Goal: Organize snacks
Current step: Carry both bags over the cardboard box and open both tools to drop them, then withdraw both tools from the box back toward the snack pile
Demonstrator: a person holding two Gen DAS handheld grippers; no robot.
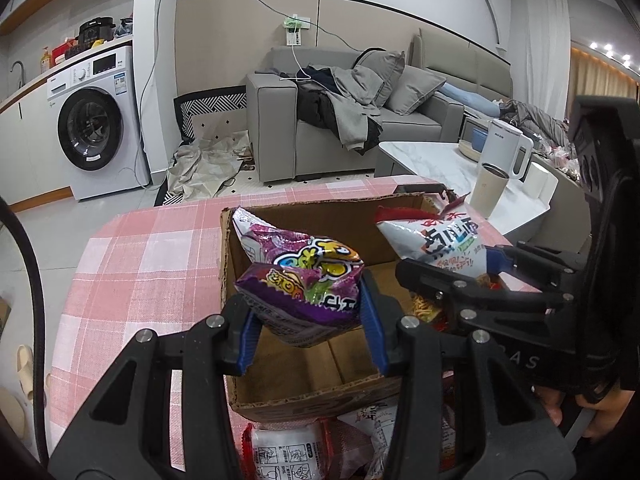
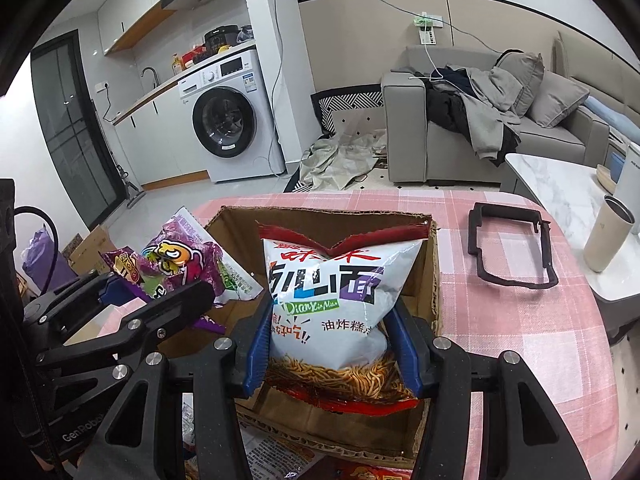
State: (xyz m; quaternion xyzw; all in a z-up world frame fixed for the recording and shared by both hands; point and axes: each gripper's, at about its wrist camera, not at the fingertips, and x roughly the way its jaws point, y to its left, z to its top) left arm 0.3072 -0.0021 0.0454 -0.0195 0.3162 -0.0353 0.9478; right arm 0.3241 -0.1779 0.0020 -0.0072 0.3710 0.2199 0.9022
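Over the pink checked table (image 1: 140, 264), each gripper clamps a snack bag above the cardboard box (image 2: 430, 280).

A round counter (image 2: 500, 320) covered in a pink-and-white checked cloth carries everything. An open cardboard box (image 2: 432, 280) with a bare brown floor sits on it near the front edge. To the right of the box, well apart from it, a black rectangular frame (image 2: 510, 278) lies flat on the cloth. Just in front of the box, at the near edge, several flat snack packets (image 1: 280, 452) in white and red wrappers lie on the counter, partly hidden
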